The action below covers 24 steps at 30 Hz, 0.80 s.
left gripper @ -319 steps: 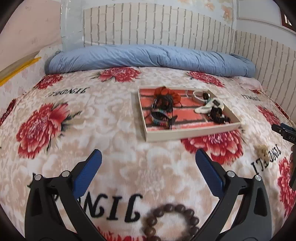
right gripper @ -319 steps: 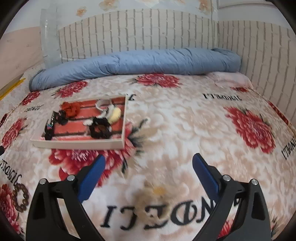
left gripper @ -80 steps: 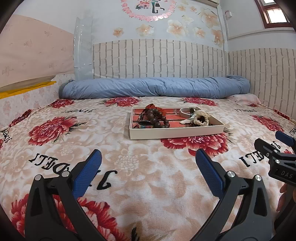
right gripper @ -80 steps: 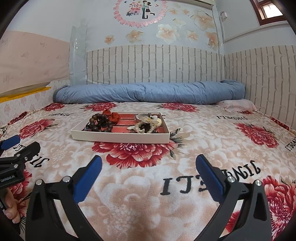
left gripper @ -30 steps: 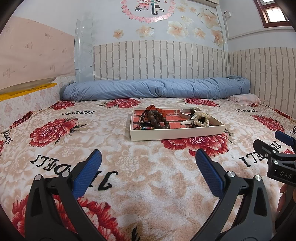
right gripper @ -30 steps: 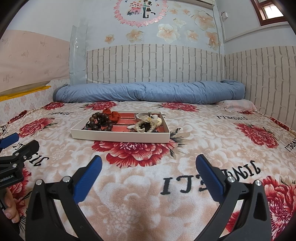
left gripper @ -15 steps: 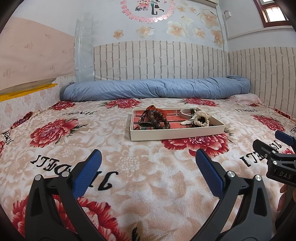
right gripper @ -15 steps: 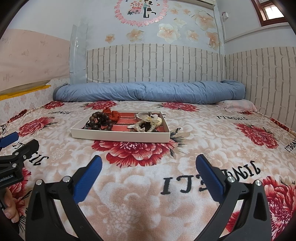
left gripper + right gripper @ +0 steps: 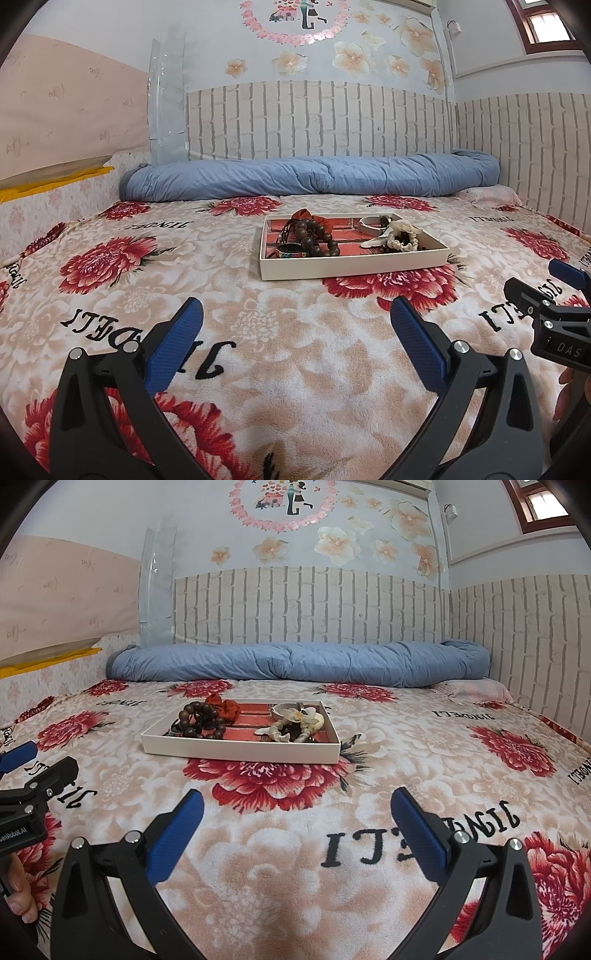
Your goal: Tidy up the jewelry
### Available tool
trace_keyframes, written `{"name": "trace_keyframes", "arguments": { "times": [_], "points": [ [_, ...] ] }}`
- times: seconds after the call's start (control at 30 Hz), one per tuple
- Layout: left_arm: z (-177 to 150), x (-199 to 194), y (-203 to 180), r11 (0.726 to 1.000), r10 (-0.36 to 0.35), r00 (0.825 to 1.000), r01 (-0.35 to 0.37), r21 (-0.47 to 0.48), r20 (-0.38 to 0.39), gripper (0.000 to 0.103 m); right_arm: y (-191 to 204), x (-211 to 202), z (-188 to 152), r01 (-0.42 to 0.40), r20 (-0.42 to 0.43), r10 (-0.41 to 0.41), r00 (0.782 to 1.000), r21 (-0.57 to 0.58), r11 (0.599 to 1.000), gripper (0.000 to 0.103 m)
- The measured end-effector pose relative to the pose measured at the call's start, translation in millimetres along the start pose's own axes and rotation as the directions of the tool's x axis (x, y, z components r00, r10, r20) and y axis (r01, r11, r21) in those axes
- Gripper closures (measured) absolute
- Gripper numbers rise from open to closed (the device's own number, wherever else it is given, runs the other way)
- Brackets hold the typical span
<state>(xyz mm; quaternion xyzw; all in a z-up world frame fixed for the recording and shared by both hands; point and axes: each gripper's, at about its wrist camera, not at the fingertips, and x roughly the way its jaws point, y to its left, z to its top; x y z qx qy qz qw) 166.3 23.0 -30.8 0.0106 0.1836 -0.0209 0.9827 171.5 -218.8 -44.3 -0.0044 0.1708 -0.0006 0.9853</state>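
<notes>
A shallow white tray (image 9: pixel 354 263) with a red lining lies on the flowered blanket, also in the right wrist view (image 9: pixel 240 751). It holds a brown bead bracelet (image 9: pixel 314 238), a red scrunchie (image 9: pixel 228 706), a cream flower hair tie (image 9: pixel 402 236), a pale bangle (image 9: pixel 371 225) and small dark pieces. My left gripper (image 9: pixel 295 332) is open and empty, low over the blanket, well short of the tray. My right gripper (image 9: pixel 297 814) is open and empty, likewise short of the tray.
The bed is covered by a beige blanket (image 9: pixel 236 354) with red flowers and black lettering. A rolled blue quilt (image 9: pixel 310 181) lies along the brick-pattern wall at the back. A wall (image 9: pixel 524 642) bounds the right side.
Since 10.6 s ago the bead bracelet and the cream hair tie have gone from the blanket into the tray. Both grippers have pulled back low; over the last second almost nothing moved.
</notes>
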Motion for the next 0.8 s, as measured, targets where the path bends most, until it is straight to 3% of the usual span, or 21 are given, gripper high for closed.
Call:
{"name": "trace_keyframes", "arguments": {
  "times": [0.8],
  "points": [
    [2.9, 1.3, 3.7, 1.000, -0.003, 1.000, 0.003, -0.001, 0.003, 0.005, 0.2, 0.3, 0.1, 0.000, -0.002, -0.001, 1.000, -0.002, 1.000, 0.004]
  ]
}}
